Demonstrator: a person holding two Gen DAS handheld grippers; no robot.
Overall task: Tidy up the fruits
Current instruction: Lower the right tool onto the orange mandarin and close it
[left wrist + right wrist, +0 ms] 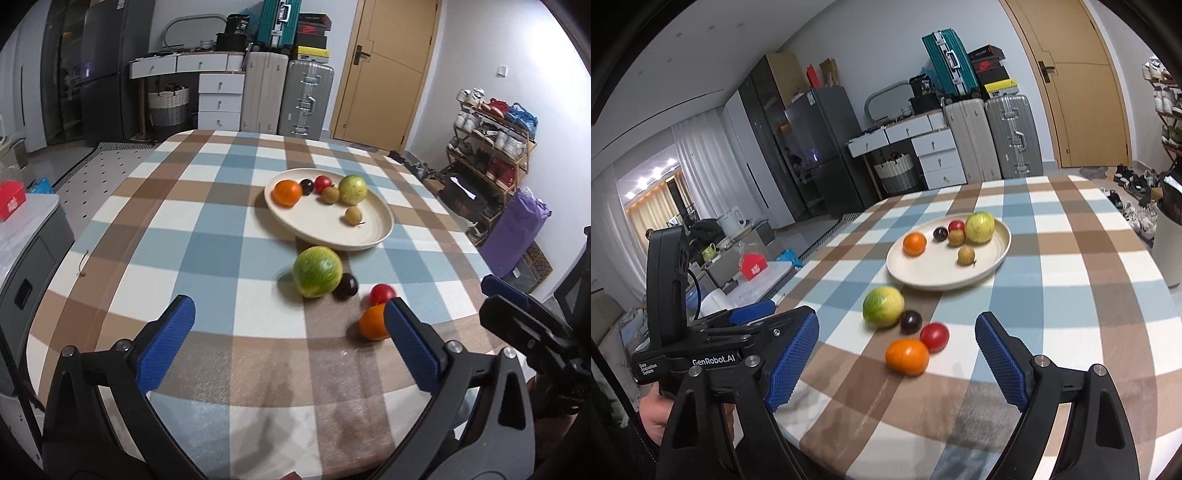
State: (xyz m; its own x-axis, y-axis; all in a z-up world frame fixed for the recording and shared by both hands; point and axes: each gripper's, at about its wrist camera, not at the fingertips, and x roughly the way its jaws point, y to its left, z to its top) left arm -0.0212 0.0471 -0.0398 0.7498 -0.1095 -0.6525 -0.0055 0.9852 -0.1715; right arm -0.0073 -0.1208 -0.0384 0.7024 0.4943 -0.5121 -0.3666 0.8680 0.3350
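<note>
Four fruits lie loose on the checked tablecloth (1071, 266) near the table's front edge: a green-yellow melon-like fruit (883, 307), a dark plum (910, 321) touching it, a red tomato (934, 336) just beside that, and an orange (907, 356) nearest me. They form a short row running from the cream plate (1004, 254) toward the front edge. All four are round, so I cannot tell any long axis or heading.

On the plate, toward the middle of the table, sit six more: an orange (914, 244), a dark plum (940, 233), a red fruit (956, 226), a large green-yellow fruit (979, 227), and two small brown ones (966, 255), one showing a thin stem.

My right gripper (897, 363) is released, jaws spread wide with the near orange in front of them, untouched. My left gripper (290, 343) is likewise wide open, holding nothing; its right finger (412, 347) partly hides the near orange in that view.

Its body reads "GenRobot.AI" and "Data Acquisition System" in the right wrist view.
</note>
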